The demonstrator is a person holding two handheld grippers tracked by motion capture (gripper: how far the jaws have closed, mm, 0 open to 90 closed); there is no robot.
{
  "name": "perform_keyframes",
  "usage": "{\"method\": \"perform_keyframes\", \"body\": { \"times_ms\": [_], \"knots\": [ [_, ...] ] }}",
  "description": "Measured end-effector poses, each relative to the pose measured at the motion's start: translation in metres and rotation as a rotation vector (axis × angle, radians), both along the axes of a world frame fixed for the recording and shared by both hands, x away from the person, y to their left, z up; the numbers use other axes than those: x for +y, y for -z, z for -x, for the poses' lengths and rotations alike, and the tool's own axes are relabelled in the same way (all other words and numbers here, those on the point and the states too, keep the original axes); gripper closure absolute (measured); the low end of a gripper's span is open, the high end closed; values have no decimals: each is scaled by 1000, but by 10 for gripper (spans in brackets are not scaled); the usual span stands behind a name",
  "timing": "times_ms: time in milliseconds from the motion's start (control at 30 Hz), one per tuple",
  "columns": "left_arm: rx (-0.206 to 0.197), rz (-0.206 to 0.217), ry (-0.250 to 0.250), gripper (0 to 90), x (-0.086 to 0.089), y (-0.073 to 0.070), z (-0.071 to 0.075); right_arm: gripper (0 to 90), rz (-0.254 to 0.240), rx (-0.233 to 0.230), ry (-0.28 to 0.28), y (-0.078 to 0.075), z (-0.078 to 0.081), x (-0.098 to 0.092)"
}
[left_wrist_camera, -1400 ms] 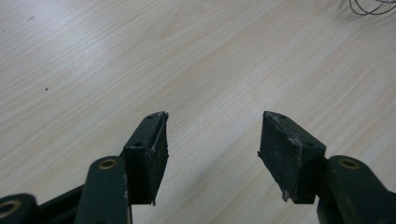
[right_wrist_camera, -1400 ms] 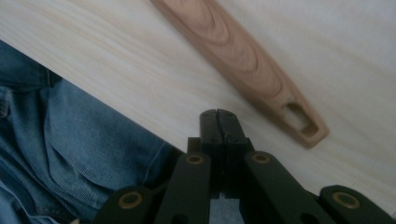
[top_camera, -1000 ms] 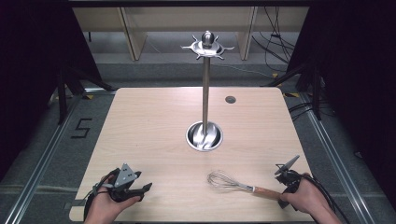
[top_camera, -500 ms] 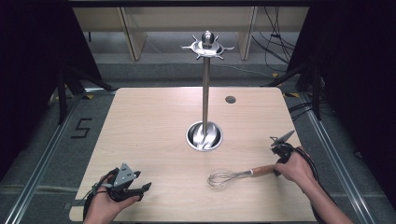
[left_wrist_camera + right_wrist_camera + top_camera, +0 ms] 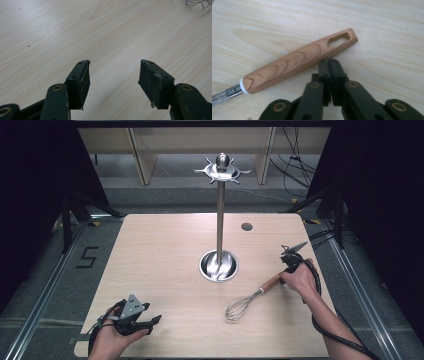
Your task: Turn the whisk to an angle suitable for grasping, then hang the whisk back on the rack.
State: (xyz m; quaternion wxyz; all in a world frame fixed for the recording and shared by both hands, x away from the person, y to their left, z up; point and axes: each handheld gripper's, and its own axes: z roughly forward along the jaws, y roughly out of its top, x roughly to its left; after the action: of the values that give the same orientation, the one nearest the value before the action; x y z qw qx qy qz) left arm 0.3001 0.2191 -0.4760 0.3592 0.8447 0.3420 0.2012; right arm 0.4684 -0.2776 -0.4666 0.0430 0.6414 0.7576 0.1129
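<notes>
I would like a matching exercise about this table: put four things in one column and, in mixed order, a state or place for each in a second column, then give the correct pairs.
Column 1
1. whisk
2. left gripper
3. right gripper
4. steel stand

Column 2
A. upright at the middle of the table
B. jaws closed, tips against a wooden handle
C. jaws apart, nothing between them
D. lying flat on the wood, wire end toward the person

Pairs: 1-D, 2-C, 3-B, 4-A
</notes>
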Motion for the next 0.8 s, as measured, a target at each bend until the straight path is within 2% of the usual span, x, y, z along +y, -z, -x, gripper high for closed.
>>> {"method": "perform_keyframes", "body": {
  "times_ms": [100,200,233,267,300,333,367,400,433,467,500,533,567,600,633,667,700,733,767,800],
  "knots": [
    [-15,17,2,405,-1,1,-2,841,-42,-29,32,-5,5,-1],
    [-2,17,3,405,-2,0,-2,768,-54,-41,46,-10,11,-5],
    [16,48,-20,405,-5,2,-1,743,-53,-48,56,-11,11,-5],
    [27,55,-25,405,-6,2,-1,708,-78,-43,81,-14,14,-5],
    [7,35,-4,405,-5,2,-2,686,-78,-44,91,-15,14,-5],
    [8,37,-5,405,-5,2,-2,658,-71,-53,85,-15,15,-6],
    [30,62,-29,405,-7,3,1,625,-88,-65,98,-16,16,-4],
    [28,51,-35,405,-6,3,1,584,-105,-54,107,-17,17,-2],
    [11,31,-5,405,-4,2,0,565,-117,-59,119,-18,19,1],
    [8,20,4,405,-3,2,0,546,-115,-71,73,-17,19,-1],
    [2,12,3,405,-2,1,1,516,-118,-73,100,-18,20,3],
    [20,55,-26,405,-4,2,4,465,-114,-74,104,-18,21,6],
    [-2,22,-5,406,-2,1,2,456,-123,-65,107,-18,21,8],
    [19,55,-35,405,-3,1,4,452,-143,-73,116,-17,21,11],
    [4,-7,15,405,1,-2,1,438,-139,-66,118,-17,21,12],
    [7,24,-20,406,-1,0,2,421,-132,-56,134,-16,20,14],
    [0,20,-3,406,-1,1,0,412,-116,-51,134,-14,20,14],
    [-1,22,-10,405,-1,2,-1,407,-122,-35,168,-13,19,16],
    [26,44,-33,405,-3,3,0,402,-143,-40,196,-12,19,18],
    [24,19,-4,406,-1,2,-2,387,-159,-10,236,-14,17,20]
  ]
}}
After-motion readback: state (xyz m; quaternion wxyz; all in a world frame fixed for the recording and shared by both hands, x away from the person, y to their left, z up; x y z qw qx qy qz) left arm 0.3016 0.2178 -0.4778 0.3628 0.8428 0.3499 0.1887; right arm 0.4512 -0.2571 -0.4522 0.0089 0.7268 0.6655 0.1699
